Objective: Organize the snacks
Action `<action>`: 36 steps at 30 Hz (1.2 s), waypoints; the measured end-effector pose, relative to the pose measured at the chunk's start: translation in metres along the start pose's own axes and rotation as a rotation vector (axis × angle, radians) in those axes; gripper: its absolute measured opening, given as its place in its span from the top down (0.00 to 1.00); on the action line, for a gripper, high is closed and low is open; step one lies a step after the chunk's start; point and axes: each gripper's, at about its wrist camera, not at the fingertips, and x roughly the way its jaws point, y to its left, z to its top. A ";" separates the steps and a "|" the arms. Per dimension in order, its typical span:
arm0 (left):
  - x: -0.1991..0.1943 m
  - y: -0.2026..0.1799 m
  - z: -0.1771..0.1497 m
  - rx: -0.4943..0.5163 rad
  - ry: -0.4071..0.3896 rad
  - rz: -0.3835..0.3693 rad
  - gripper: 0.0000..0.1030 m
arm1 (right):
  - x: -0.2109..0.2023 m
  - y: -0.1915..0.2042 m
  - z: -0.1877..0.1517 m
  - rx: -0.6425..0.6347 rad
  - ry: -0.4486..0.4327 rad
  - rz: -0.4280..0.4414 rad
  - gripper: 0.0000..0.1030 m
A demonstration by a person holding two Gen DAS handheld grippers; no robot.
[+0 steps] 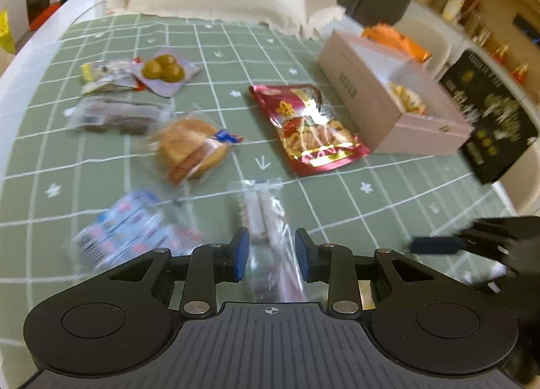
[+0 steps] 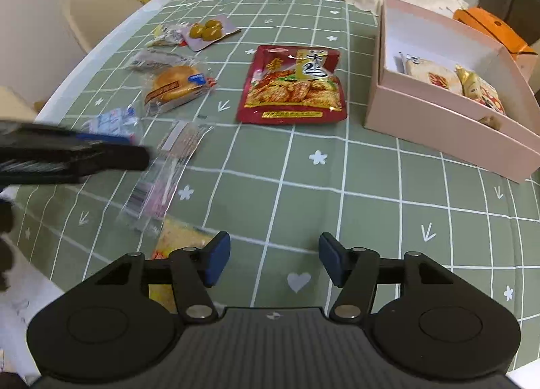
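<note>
A long clear plastic packet of pale stick snacks [image 1: 266, 220] lies on the green grid-patterned tablecloth [image 1: 371, 206] near the table's near edge. The left gripper [image 1: 272, 255] has its blue pads either side of the packet's near end, with a gap showing between pads and wrapper, so the jaws are spread and not yet pinching; the view is motion-blurred. In the right wrist view the same packet [image 2: 162, 169] lies just past the left gripper's dark blurred fingers [image 2: 84, 156].

The right gripper [image 2: 275, 260] hovers over bare cloth with its pads wide apart and nothing between them. A yellow wrapped snack [image 2: 179, 240] lies just beside its left finger, partly hidden.

Just to the left of the clear packet is a blue-and-white printed packet [image 1: 125, 227]. Farther in lie a round golden cake in clear wrap [image 1: 192, 149], a dark bar in clear wrap [image 1: 114, 117], a lilac pack of three green plums [image 1: 165, 70] and a small yellow-edged packet [image 1: 104, 73] towards the left edge. A red foil bag of fried snacks [image 2: 293, 85] sits mid-table. The open pink cardboard box [image 2: 449, 129] stands near the right edge, holding a few wrapped snacks [image 2: 452, 82]. An orange bag [image 2: 492, 31] lies beyond it.
</note>
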 end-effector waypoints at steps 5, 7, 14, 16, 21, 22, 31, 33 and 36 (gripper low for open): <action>0.034 -0.021 0.029 0.073 0.016 0.087 0.54 | -0.002 -0.002 -0.005 -0.021 0.017 0.043 0.35; 0.042 -0.032 0.034 0.138 0.030 0.110 0.52 | -0.001 -0.005 -0.005 -0.032 0.019 0.046 0.33; 0.043 -0.036 0.033 0.189 0.035 0.136 0.57 | -0.001 -0.017 -0.009 -0.051 -0.015 -0.006 0.28; 0.035 -0.030 0.026 0.159 0.046 0.118 0.58 | -0.003 -0.021 -0.010 -0.035 -0.013 -0.014 0.28; 0.002 -0.015 -0.011 0.075 0.049 0.070 0.58 | -0.016 -0.027 -0.014 0.020 -0.033 -0.036 0.28; -0.004 -0.011 -0.017 0.058 0.049 0.066 0.58 | -0.020 -0.027 -0.015 0.028 -0.038 -0.028 0.28; -0.025 0.005 -0.036 -0.026 0.062 0.033 0.58 | -0.019 0.014 -0.024 0.024 0.063 0.203 0.28; -0.025 0.005 -0.037 -0.013 0.067 0.043 0.58 | -0.017 0.020 -0.025 0.005 0.053 0.185 0.27; -0.026 0.001 -0.040 0.009 0.075 0.054 0.56 | -0.022 0.021 -0.023 -0.028 0.002 0.089 0.26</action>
